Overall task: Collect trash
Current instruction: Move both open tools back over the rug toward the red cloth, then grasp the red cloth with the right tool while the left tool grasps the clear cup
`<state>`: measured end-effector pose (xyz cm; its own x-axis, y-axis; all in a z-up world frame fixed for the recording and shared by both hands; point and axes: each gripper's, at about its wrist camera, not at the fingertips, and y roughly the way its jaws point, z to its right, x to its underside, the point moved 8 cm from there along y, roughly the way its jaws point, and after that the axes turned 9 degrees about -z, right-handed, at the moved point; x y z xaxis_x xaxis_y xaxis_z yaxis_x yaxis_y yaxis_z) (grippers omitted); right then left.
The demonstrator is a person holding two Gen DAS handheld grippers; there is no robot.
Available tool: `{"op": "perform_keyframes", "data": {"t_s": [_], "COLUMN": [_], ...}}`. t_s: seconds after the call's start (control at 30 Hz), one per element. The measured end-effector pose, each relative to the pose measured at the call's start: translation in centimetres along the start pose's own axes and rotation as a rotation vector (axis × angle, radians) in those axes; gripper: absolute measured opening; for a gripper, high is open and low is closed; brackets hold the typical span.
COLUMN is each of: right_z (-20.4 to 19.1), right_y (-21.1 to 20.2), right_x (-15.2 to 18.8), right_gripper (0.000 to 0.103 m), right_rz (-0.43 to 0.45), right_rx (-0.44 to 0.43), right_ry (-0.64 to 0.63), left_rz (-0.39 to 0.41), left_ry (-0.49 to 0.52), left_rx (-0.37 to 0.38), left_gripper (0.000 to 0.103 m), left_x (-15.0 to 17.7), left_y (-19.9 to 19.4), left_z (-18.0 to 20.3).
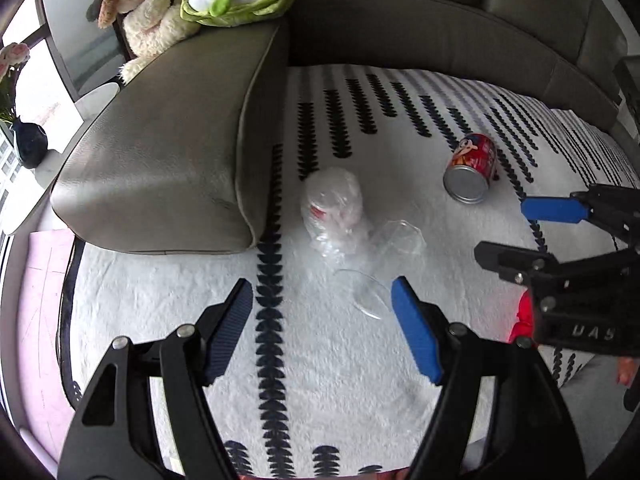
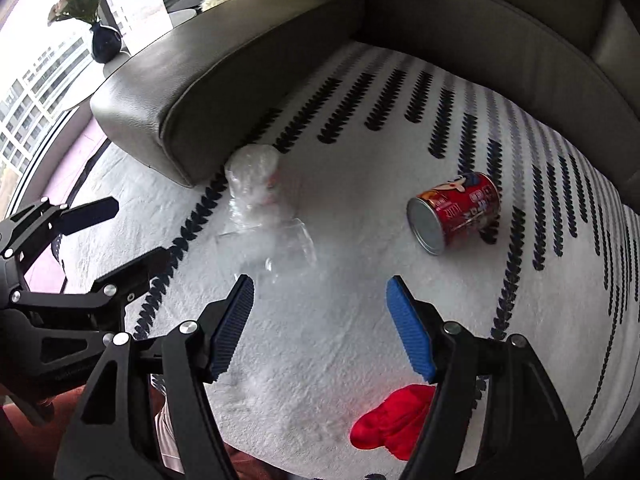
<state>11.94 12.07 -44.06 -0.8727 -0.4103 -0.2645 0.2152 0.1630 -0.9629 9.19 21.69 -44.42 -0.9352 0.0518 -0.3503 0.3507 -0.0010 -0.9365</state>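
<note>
A crushed clear plastic bottle point(image 1: 334, 210) with a red label lies on the white rug point(image 1: 340, 360). Clear plastic cups point(image 1: 396, 236) lie just right of it. A red can point(image 1: 472, 168) lies on its side further right. My left gripper point(image 1: 322, 320) is open and empty, above the rug just short of the cups. My right gripper point(image 2: 320, 320) is open and empty, hovering over the rug between the bottle point(image 2: 254, 184) and the can point(image 2: 456, 212). It shows in the left wrist view point(image 1: 516, 236) at the right. The left gripper shows in the right wrist view point(image 2: 124, 232).
A grey sofa point(image 1: 168, 168) wraps around the rug on the left and back, with plush toys point(image 1: 152, 12) on its arm. A red cloth item point(image 2: 396, 424) lies on the rug near my right gripper. A vase of flowers point(image 2: 100, 36) stands on a side table by the window.
</note>
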Motion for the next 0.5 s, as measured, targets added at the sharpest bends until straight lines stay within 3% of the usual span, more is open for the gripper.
{"op": "perform_keyframes", "data": {"t_s": [0.17,0.5], "right_z": [2.6,6.5], "right_y": [0.2,2.0], "right_x": [2.0,9.7], "right_gripper": [0.067,0.067], "right_rz": [-0.009,-0.101], "right_rx": [0.023,0.073], "right_ry": [0.045,0.158], "left_rz": [-0.040,-0.065], "left_ry": [0.035,0.133], "left_rx": [0.011,0.018], "left_gripper": [0.072,0.072], "left_x": [0.9,1.2], "left_y": [2.1,5.9], "left_z": [2.0,5.8]}}
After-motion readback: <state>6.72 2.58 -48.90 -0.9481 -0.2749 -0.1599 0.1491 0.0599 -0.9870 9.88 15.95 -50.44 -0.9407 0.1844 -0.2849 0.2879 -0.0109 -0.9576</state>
